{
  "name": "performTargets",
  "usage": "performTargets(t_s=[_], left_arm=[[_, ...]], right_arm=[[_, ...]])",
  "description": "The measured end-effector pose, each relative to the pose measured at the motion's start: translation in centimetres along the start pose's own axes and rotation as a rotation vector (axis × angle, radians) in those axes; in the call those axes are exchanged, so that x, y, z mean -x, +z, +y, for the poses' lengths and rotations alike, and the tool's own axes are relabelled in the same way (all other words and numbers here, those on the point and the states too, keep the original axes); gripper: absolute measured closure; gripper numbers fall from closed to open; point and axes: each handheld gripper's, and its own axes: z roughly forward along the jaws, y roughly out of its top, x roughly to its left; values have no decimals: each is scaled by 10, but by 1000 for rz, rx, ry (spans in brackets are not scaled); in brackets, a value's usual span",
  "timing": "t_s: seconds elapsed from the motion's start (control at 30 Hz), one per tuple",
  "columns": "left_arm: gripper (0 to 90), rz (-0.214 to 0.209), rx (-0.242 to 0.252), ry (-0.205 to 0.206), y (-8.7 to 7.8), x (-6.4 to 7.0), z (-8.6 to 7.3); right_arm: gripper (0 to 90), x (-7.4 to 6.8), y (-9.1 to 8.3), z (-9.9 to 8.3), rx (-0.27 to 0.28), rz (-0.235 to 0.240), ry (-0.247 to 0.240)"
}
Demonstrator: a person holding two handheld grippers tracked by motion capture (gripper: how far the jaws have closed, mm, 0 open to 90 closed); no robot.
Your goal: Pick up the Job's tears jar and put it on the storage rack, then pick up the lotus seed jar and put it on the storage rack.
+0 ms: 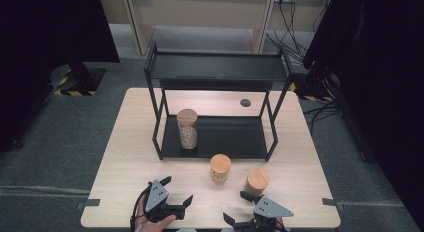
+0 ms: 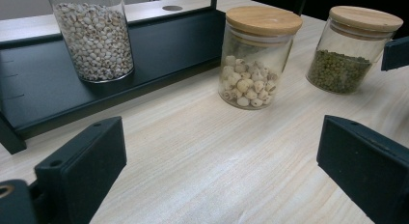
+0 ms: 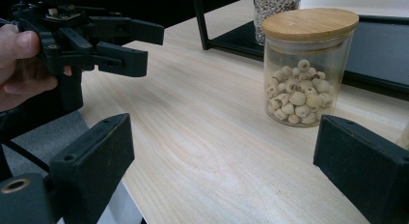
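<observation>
- Left gripper view: the left gripper has its jaws spread wide around nothing, over bare wooden surface.
- The right gripper is likewise agape and empty.
- Just ahead stand a jar of pale seeds and a jar of green beans.
- A tall grain jar sits on the black rack beyond.

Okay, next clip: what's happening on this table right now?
A person holds the left gripper and the right gripper at the near table edge, both with jaws open and empty. One tall grain jar stands on the black rack's lower shelf. The jar of pale round seeds and the green-bean jar stand on the table, untouched.
</observation>
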Motion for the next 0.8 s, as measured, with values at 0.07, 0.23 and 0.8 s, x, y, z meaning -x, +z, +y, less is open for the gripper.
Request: performTargets(t_s=[0.07, 0.23, 0.8], left_arm=[[28, -1, -3, 2, 0, 0, 0], [28, 2, -3, -1, 0, -1, -1], [28, 16, -6, -13, 0, -3, -3]], right_arm=[[72, 0, 0, 0, 1, 1, 0], [72, 0, 0, 1, 3, -1, 0], [73, 1, 5, 12, 9, -43, -8]])
